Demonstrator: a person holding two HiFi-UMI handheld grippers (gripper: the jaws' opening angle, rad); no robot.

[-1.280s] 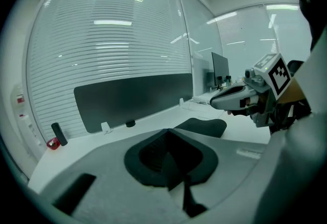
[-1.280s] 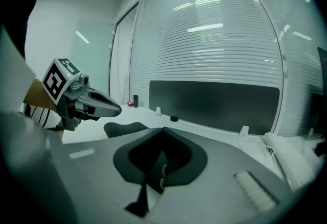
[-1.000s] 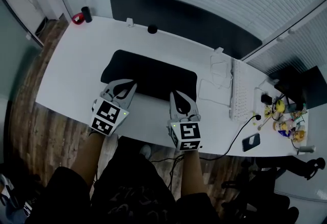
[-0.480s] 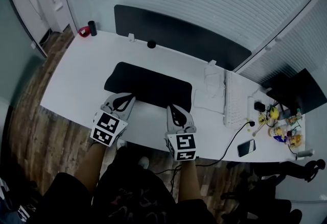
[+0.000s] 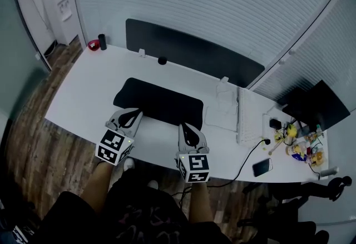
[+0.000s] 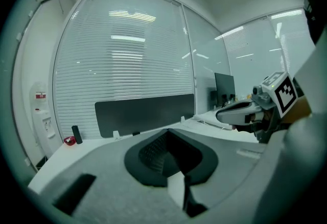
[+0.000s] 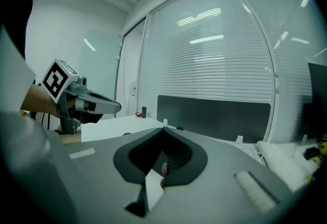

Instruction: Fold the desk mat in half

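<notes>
The left gripper [image 5: 132, 116] and the right gripper [image 5: 187, 127] are each held with jaws pressed together, and nothing is seen pinched between them. Both tips are placed at the near edge of the black desk mat [image 5: 161, 101]; contact cannot be told. The mat is spread flat and unfolded on the white desk [image 5: 89, 93], just ahead of both grippers. A white keyboard [image 5: 242, 122] is set to the right gripper's right, and a phone [image 5: 261, 167] farther right.

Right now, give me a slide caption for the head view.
Both shut, the left gripper and right gripper sit at the near edge of the black desk mat on a white desk.
</notes>
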